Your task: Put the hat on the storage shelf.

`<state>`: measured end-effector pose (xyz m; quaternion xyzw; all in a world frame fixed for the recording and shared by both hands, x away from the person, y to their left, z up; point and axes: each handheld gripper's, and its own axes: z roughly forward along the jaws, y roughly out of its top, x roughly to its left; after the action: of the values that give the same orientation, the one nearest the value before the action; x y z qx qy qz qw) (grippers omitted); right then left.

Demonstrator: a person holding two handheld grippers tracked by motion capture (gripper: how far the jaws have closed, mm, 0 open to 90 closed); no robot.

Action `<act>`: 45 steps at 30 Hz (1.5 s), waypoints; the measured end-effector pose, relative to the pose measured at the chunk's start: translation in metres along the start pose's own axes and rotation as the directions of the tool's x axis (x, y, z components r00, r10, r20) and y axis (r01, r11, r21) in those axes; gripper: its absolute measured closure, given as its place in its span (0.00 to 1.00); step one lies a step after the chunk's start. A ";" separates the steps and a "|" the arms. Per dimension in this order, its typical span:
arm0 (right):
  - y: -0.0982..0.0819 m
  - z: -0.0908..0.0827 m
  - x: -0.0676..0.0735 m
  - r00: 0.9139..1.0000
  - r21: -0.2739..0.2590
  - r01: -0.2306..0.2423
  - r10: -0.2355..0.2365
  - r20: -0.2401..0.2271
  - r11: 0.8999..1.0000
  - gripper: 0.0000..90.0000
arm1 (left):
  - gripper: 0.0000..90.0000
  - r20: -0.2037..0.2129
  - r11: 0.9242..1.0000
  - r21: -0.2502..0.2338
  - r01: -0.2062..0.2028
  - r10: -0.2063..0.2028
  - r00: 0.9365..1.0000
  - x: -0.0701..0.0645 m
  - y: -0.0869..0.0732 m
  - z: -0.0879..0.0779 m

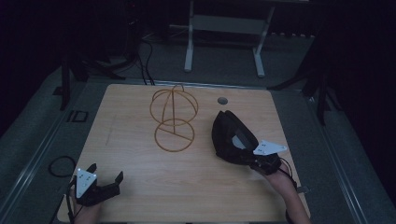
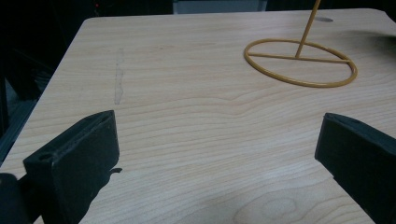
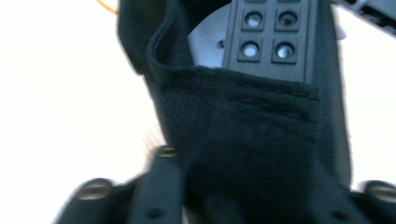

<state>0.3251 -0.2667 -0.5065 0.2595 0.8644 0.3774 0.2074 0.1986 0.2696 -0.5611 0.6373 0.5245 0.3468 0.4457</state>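
Black fabric cap (image 1: 229,137), soft and dark, is lying on the right side of the pale wooden tabletop (image 1: 140,186), and my right claw (image 1: 247,156) is clenching on its near edge. In the right claw view the cloth (image 3: 243,126) is sitting bunched between the two black jaws, which are pressing in on it from both sides; a grey plate and a black block with round studs are showing just above the fabric. Nearer to me, at the left front corner, I am holding my left claw (image 1: 105,175) released, its jaws standing wide apart over bare wood in the left claw view (image 2: 215,154), touching nothing. Farther out, near the middle of the tabletop, a yellow wire stand (image 1: 173,119) with a round ring base is standing upright, just beside the cap and apart from it.
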 end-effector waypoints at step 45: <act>0.073 -0.072 0.044 0.946 -0.207 0.269 -0.299 -0.127 0.940 1.00 | 0.00 0.347 0.998 0.062 -0.016 -0.006 0.938 -0.061 0.058 0.002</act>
<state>0.2723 -0.2365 -0.4126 0.0805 0.8671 0.4421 0.2148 0.2079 0.2065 -0.5064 0.7037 0.4469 0.2130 0.5096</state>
